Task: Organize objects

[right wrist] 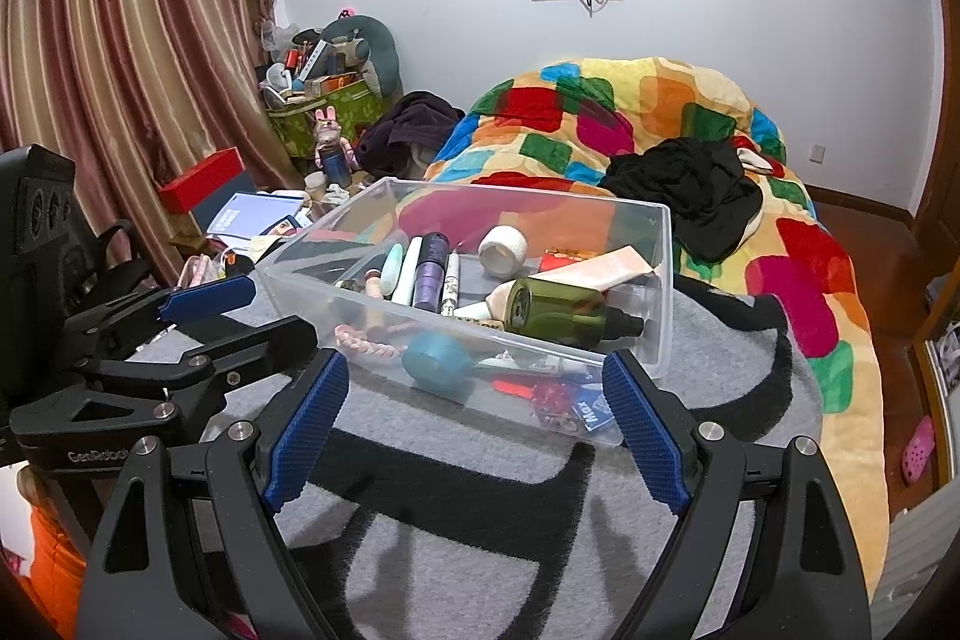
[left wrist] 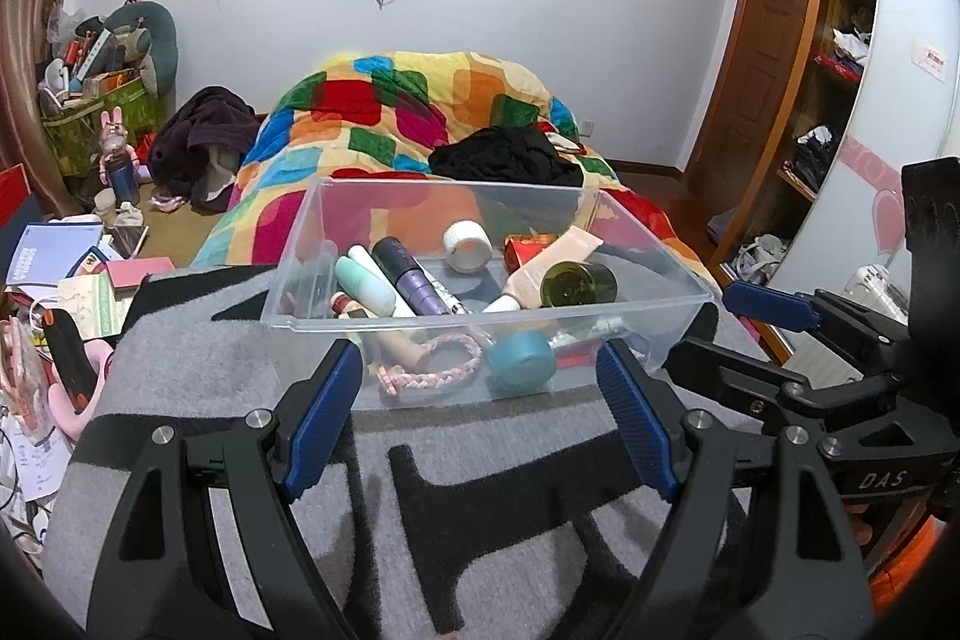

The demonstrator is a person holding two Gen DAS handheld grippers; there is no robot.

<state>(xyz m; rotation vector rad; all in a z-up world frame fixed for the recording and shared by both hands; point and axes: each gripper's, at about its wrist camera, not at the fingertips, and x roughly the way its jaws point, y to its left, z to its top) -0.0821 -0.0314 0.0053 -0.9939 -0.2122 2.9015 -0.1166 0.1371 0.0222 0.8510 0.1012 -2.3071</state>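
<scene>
Clear plastic bin (left wrist: 648, 244) sits on a grey-and-black blanket (left wrist: 510, 490) at the bed's foot, holding a green bottle (left wrist: 579, 284), purple tube (left wrist: 414, 280), mint tube (left wrist: 366, 286), white tape roll (left wrist: 468, 244), teal cap (left wrist: 519, 359) and pink braided band (left wrist: 435, 367). Left tongs (left wrist: 480, 400) spread wide, empty, just short of the bin's near wall. Right tongs (right wrist: 477, 412) also wide, empty, beside the bin's near corner. Colourful quilt (right wrist: 660, 112) behind.
</scene>
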